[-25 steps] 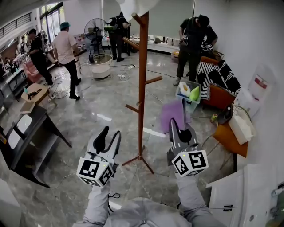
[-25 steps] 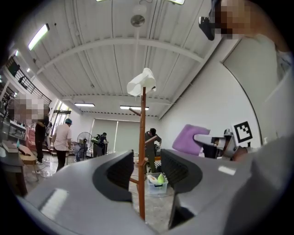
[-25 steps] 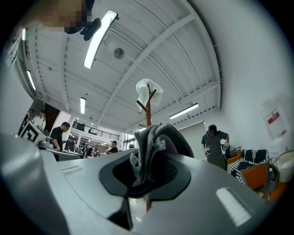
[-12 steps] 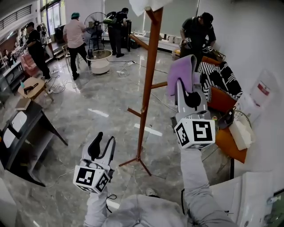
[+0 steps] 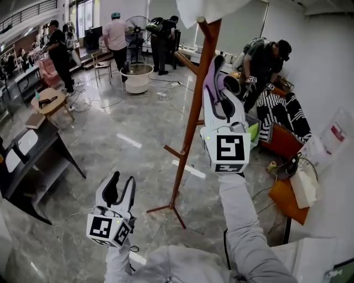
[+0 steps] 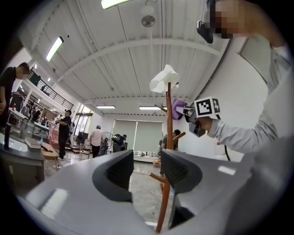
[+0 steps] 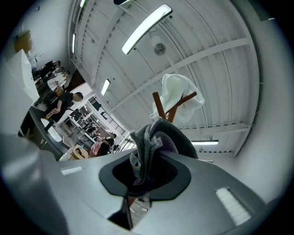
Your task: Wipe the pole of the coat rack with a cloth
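The wooden coat rack point(image 5: 191, 124) stands on the marble floor, its pole rising to a white garment point(image 5: 207, 10) draped over the top. My right gripper point(image 5: 214, 63) is raised high beside the upper pole, shut on a purple cloth point(image 5: 207, 77) that lies against the pole. In the right gripper view the cloth point(image 7: 154, 137) bunches between the jaws, with the rack's top pegs point(image 7: 170, 108) just beyond. My left gripper point(image 5: 119, 185) hangs low and left of the rack's base, open and holding nothing. The left gripper view shows the pole point(image 6: 168, 137) ahead.
Several people stand at the back of the room and one at the right by a striped sofa point(image 5: 287, 119). A dark desk point(image 5: 30, 160) is at the left, a bin point(image 5: 251, 130) and an orange stool point(image 5: 287, 196) at the right. The rack's feet point(image 5: 166, 209) spread on the floor.
My right gripper has risen with the purple cloth from beside the lower pole up to near the top of the rack. The left gripper has dropped a little lower.
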Tool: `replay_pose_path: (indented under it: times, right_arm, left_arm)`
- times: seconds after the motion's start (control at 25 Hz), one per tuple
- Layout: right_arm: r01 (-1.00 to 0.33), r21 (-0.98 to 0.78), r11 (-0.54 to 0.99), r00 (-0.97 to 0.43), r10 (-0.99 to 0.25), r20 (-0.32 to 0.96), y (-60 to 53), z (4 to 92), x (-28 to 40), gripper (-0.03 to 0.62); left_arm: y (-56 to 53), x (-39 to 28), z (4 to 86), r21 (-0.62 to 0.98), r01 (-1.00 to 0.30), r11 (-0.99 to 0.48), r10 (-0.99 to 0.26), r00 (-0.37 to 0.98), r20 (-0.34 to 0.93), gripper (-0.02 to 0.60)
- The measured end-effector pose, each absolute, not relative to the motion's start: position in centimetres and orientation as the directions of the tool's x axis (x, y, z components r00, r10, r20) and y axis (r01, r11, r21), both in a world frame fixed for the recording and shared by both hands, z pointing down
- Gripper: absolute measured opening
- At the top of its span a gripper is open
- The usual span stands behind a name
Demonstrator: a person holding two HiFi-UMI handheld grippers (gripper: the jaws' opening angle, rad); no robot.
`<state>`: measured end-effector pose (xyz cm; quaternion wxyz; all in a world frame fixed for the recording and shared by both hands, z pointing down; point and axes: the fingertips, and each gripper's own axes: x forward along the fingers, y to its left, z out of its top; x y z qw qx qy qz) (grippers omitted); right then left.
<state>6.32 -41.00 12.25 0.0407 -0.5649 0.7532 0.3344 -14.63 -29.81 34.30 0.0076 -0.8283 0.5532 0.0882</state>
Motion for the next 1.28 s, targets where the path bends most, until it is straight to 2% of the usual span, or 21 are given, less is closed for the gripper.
replay_pose_path:
  times: [0.28,1.28]
  right_arm:
    - [-0.851,0.456,0.261,-0.433,-0.84,-0.327,-42.8,14.3,5.4,0.051]
    - [-0.761,0.445,0.472,-0.54,-0.841,-0.032,-42.6,28.5,1.6,0.051]
  left_arm:
    - [-30.3,-14.1,34.8,0.1,-0.926,-0.363,-0.926,0.346,-0.151,0.196]
    - [-32.4,-11.1,36.8,0.116,-0.891,-0.44,-0.897,0.428,-0.112,0.196]
